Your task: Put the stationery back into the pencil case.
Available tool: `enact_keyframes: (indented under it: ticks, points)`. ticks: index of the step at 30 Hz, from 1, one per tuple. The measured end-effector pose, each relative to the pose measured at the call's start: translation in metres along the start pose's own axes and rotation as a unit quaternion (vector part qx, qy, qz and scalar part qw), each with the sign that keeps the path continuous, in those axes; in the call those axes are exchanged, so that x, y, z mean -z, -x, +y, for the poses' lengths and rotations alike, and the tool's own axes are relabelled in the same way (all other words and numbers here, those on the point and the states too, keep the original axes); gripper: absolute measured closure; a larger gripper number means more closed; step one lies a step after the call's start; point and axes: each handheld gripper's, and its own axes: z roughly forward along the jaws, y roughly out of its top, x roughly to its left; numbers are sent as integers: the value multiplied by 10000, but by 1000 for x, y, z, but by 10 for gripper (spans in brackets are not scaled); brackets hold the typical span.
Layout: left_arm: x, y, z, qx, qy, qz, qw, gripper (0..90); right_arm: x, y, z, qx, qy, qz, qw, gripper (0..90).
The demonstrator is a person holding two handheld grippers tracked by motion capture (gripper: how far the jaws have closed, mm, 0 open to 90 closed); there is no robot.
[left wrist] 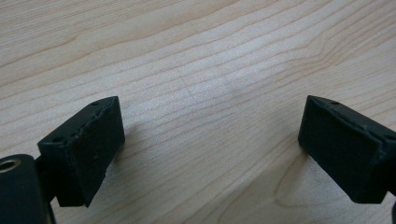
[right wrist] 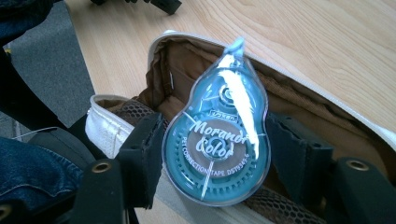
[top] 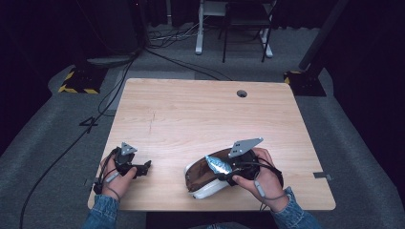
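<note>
Right tool [right wrist: 215, 126] first: pinching a teal correction tape [right wrist: 217, 154] by its two sides, pads snug against the clear shell as far as can be told, so fairly narrow and holding. Sitting right over the open mouth of a white pouch [right wrist: 109, 123] with a brown lining. Narrow end of the tape aimed away into the opening, fat round end back toward the hand. All of it at the near right of the desk [top: 191, 114], close to the near edge.

Left tool [left wrist: 210, 135]: spread wide, nothing between the jaws, just bare wood grain underneath. Parked at the near left in the high view [top: 143, 167], well apart from the pouch, not helping with anything right now.

Progress, best guess: looks like packing the tape into the pouch. Done so far: pouch unzipped and gaping, tape picked up and brought to the mouth. Not done yet: tape not down inside, not let go. Left to do, probably: push or drop it in, release, pull the right tool clear, maybe close the pouch afterwards (might want the left tool to steady it, pure guess). Call it a bit past halfway.

Head count:
- 2 tools, one per hand
- 1 correction tape
- 1 pouch
- 1 desk, with 1 round cable hole [top: 241, 93] at the far right
- nothing else on the wood
</note>
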Motion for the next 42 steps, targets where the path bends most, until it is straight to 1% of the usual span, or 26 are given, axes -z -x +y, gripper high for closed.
enact_keyframes:
  ticks: [1,2,3,6,12,14,19,21,24,25,30,33,35,39,42]
  points:
    - [0,0,0,0,0,0,10000,73,0,0,0,45,50,-6,10000,319]
    - [0,0,0,0,0,1,10000,72,-1,1,0,112,143,-103,9998,252]
    - [0,0,0,0,0,1,10000,73,-1,1,1,189,196,-177,9995,251]
    - [0,0,0,1,0,0,10000,72,0,2,1,207,231,-189,9993,252]
    - [0,0,0,2,-1,-2,10000,73,0,4,0,289,173,-256,9991,256]
    - [0,0,0,1,0,-1,10000,72,0,4,0,362,92,-227,9990,254]
    - [0,0,0,0,-2,-2,10000,72,1,2,0,442,0,-219,9988,254]
    - [0,0,0,1,0,-1,10000,73,-1,1,0,530,-114,-233,9983,255]
    - [0,0,0,2,0,-1,10000,72,-2,1,0,532,-153,-242,9982,265]
    - [0,0,0,1,0,-2,10000,73,-1,2,-1,520,-166,-285,9981,266]
    - [0,0,0,0,-1,-2,10000,73,7,10,-2,455,-193,-580,9971,302]
    - [0,0,0,-2,-2,-2,10000,72,11,14,-4,391,-174,-751,9963,306]
    - [0,0,0,2,-2,0,10000,72,12,15,-4,366,-166,-767,9962,306]
    - [0,0,0,6,-1,-3,10000,71,17,16,-4,353,-40,-805,9961,308]
    - [0,1,0,22,-1,-3,10000,69,24,20,-4,288,44,-863,9958,305]
